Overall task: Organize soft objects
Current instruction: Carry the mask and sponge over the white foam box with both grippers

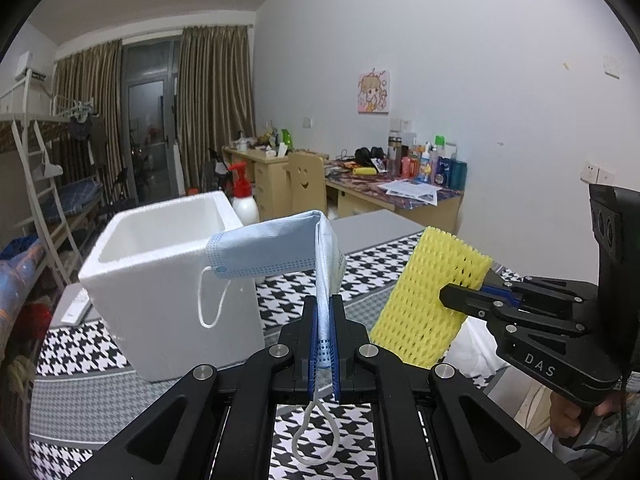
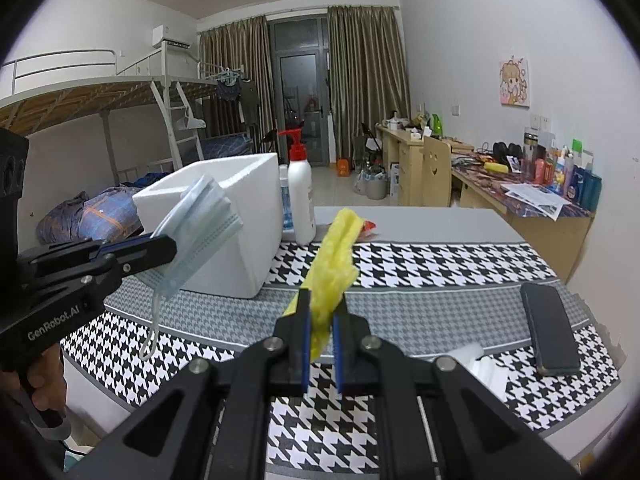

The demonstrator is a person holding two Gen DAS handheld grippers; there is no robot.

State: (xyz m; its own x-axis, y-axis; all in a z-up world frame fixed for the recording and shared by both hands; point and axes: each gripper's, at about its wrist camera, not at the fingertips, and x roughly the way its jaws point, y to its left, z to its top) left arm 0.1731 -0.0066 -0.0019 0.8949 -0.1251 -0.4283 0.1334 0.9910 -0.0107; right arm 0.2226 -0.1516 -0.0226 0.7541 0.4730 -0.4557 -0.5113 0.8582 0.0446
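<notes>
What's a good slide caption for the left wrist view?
Left gripper holds mask, right gripper foam net, beside box.

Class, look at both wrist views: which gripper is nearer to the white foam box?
Left. The left gripper, shut on the blue face mask, hangs right beside the white foam box; the right gripper, holding the yellow foam net, sits farther away.

The foam box (image 2: 224, 216) stands on the patterned cloth (image 2: 440, 272), toward its far left part; a pump bottle (image 2: 301, 200) stands just right of the box, at its far corner; a phone (image 2: 550, 328) lies on the cloth well to the box's right and nearer the camera; the face mask (image 1: 276, 248) hangs in the left gripper (image 1: 324, 320) above the cloth, in front of the box; the foam net (image 1: 432, 300) sits in the right gripper (image 2: 322, 312), right of the mask and box; a cluttered desk (image 2: 520, 200) stands behind the box, far right.
</notes>
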